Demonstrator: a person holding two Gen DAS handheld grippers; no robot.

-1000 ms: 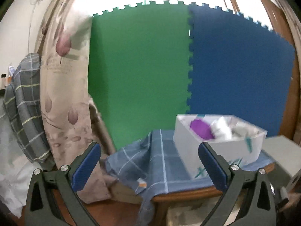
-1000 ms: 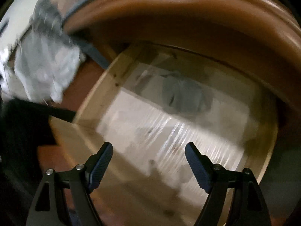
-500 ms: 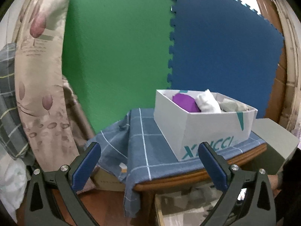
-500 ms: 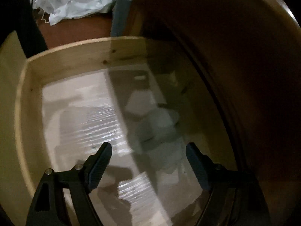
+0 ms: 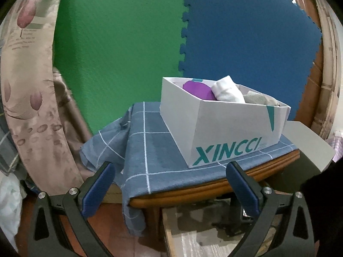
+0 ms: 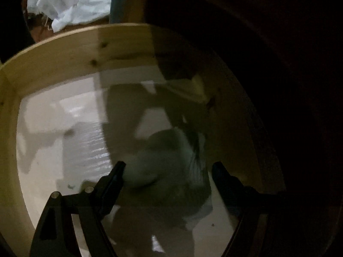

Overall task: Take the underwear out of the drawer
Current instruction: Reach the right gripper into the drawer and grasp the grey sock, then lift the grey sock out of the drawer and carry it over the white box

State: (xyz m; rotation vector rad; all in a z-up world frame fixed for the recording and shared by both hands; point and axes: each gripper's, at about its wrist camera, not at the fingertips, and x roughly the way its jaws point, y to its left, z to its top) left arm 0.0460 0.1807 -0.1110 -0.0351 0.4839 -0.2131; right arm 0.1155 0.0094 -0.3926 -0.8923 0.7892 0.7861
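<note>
In the right wrist view my right gripper (image 6: 167,171) is open inside the open wooden drawer (image 6: 64,49), its jaws on either side of a pale grey-green piece of underwear (image 6: 169,160) lying on the drawer's white lining in shadow. I cannot tell whether the fingers touch it. In the left wrist view my left gripper (image 5: 170,175) is open and empty, held in front of the small table (image 5: 214,190). The drawer's open front (image 5: 193,235) shows below the tabletop.
A white XINCCI box (image 5: 225,128) holding purple, white and grey folded garments stands on the blue checked cloth (image 5: 145,150). Green and blue foam mats (image 5: 128,42) stand behind. A floral curtain (image 5: 27,85) hangs left. White cloth (image 6: 70,0) lies on the floor beyond the drawer.
My right gripper has moved deeper into the drawer, down to the underwear, which now lies between its jaws. My left gripper has moved closer to the table and the box.
</note>
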